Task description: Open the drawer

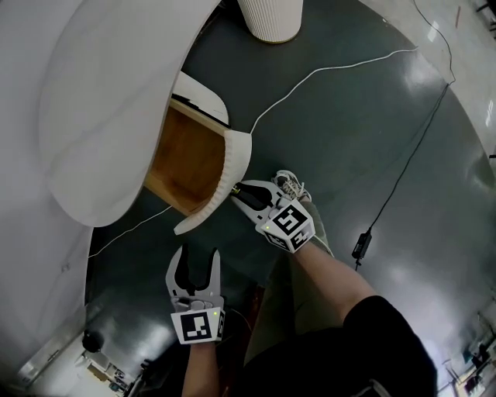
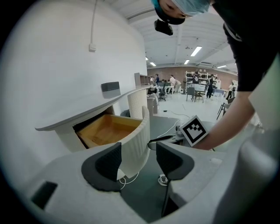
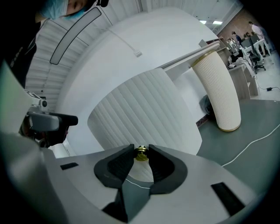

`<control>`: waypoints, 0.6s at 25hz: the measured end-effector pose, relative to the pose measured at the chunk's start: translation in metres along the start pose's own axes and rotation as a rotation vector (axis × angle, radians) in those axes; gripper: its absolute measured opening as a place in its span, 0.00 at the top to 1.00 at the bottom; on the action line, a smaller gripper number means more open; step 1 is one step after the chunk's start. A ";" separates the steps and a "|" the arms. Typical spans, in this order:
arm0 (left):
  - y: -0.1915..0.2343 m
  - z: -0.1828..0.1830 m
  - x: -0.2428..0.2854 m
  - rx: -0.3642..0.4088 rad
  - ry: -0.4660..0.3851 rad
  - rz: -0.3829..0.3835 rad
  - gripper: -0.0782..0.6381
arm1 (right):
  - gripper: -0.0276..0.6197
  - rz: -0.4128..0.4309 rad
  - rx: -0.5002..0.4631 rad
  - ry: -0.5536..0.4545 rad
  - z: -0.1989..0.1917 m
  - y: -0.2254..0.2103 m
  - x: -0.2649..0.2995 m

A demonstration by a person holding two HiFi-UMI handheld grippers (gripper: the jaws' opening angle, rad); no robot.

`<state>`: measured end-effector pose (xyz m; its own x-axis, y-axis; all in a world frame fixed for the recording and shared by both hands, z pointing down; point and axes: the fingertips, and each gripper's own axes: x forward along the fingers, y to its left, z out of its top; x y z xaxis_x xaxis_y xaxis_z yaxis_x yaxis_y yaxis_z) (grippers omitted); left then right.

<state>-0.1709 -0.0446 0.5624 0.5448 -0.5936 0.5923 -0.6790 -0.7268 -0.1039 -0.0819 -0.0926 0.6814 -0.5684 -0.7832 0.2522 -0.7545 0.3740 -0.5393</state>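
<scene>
The drawer (image 1: 186,159) stands pulled out from under the white rounded desk (image 1: 108,93), its wooden inside showing. Its curved, ribbed white front (image 1: 235,159) (image 2: 138,142) (image 3: 140,113) carries a small brass knob (image 3: 141,153). My right gripper (image 1: 235,190) (image 3: 141,155) is shut on that knob, the jaw tips pinching it from both sides. My left gripper (image 1: 196,260) (image 2: 139,159) hangs open below and in front of the drawer, holding nothing, a short way from the front's lower corner. The right gripper's marker cube (image 2: 193,130) shows past the drawer front.
A white ribbed column (image 1: 270,19) (image 3: 218,92) stands on the dark floor beyond the drawer. A white cable (image 1: 325,74) and a black cable with an adapter (image 1: 362,246) lie on the floor. The person's shoe (image 1: 291,184) is beside the right gripper.
</scene>
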 end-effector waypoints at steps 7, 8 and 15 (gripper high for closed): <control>-0.007 -0.006 0.003 0.007 0.028 -0.048 0.55 | 0.79 0.002 0.006 -0.001 -0.003 -0.002 -0.014; -0.008 -0.007 0.003 0.007 0.031 -0.059 0.55 | 0.79 0.002 0.005 0.001 -0.004 -0.002 -0.014; -0.013 -0.015 0.003 -0.005 0.050 -0.106 0.55 | 0.79 0.001 -0.001 0.015 -0.009 -0.003 -0.021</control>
<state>-0.1683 -0.0320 0.5774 0.5884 -0.4957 0.6388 -0.6215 -0.7827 -0.0348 -0.0711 -0.0728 0.6848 -0.5740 -0.7751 0.2639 -0.7543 0.3752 -0.5387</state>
